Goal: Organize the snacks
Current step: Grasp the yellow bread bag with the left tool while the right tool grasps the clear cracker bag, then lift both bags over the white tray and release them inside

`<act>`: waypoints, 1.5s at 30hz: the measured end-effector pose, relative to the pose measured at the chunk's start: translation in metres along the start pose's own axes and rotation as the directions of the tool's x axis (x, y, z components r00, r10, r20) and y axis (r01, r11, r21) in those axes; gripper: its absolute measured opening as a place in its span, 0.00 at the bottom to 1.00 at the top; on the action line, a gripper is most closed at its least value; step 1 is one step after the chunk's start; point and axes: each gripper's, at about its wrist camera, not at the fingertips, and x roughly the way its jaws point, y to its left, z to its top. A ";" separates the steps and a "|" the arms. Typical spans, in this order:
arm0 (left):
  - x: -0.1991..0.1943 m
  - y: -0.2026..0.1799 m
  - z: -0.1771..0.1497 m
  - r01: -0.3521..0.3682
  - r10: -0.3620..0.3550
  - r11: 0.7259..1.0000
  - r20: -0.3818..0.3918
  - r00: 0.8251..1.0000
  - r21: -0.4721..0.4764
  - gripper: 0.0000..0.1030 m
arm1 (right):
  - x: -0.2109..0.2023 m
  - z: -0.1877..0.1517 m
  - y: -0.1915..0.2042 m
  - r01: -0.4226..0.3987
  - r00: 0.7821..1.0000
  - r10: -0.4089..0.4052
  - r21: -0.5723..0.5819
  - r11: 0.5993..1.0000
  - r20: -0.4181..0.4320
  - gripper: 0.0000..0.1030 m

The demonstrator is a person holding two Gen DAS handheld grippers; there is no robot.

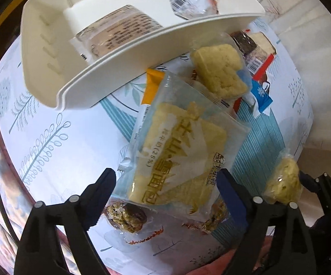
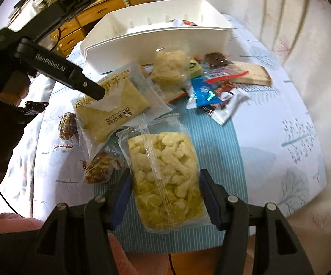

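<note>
Left tongs [image 1: 167, 190] spread wide above the table, nothing gripped; large clear-and-pale-blue wrapped yellow bread slice [image 1: 177, 158] lying between and beyond the two black fingers, not touched by either as far as visible. Same left tongs seen from the right wrist view [image 2: 96, 94], tip over that bread packet [image 2: 112, 105].

Right tongs [image 2: 163, 197] set on either side of a clear plastic bag of pale yellow puffed pieces [image 2: 165, 178]; blue pads close to the bag's edges, contact uncertain, so grip cannot be told. From the left wrist view the bag [image 1: 282, 181] appears lifted at the table's right edge, with part of the right tongs behind it.

White rectangular plastic storage bin [image 2: 156, 39] standing toward the far edge of the table, already holding wrapped snacks: a clear packet with a printed label [image 1: 119, 29] and a white-and-red crinkled packet [image 1: 188, 0].

Loose on the white leaf-patterned tablecloth with teal striped centre [image 2: 268, 133], between bin and tongs: clear-wrapped pale crumbly cake block [image 1: 220, 73], blue foil sachet [image 2: 204, 94], flat brown wafer bar in clear wrap [image 2: 250, 73], dark round biscuit in clear wrap [image 2: 216, 59].

Near the near-left corner: two small twist-wrapped brown nut clusters [image 2: 67, 126] [image 2: 99, 167]
</note>
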 end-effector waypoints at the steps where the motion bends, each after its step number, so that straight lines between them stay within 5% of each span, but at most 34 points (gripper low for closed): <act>1: 0.002 -0.004 0.001 -0.006 0.006 1.000 -0.005 1.000 0.009 0.87 | -0.003 0.000 -0.003 0.004 1.000 -0.004 0.015 1.000 0.003 0.57; 12: 0.048 -0.057 0.013 -0.120 0.131 0.982 -0.067 0.989 0.147 0.99 | -0.013 -0.005 -0.023 0.038 0.999 -0.039 0.097 0.995 0.008 0.57; 23: 0.074 -0.069 0.024 -0.182 0.194 0.972 -0.073 0.978 0.145 1.00 | -0.003 0.008 -0.031 0.032 0.999 -0.031 0.085 0.996 -0.021 0.57; 37: 0.089 -0.059 0.027 -0.170 0.173 0.979 -0.019 0.985 0.109 0.99 | 0.001 0.021 -0.034 0.029 0.999 -0.027 0.076 0.997 -0.032 0.57; 45: 0.080 -0.052 0.014 -0.156 0.157 0.983 -0.008 0.988 0.094 0.88 | -0.007 0.020 -0.031 0.048 0.999 -0.045 0.119 0.992 -0.023 0.57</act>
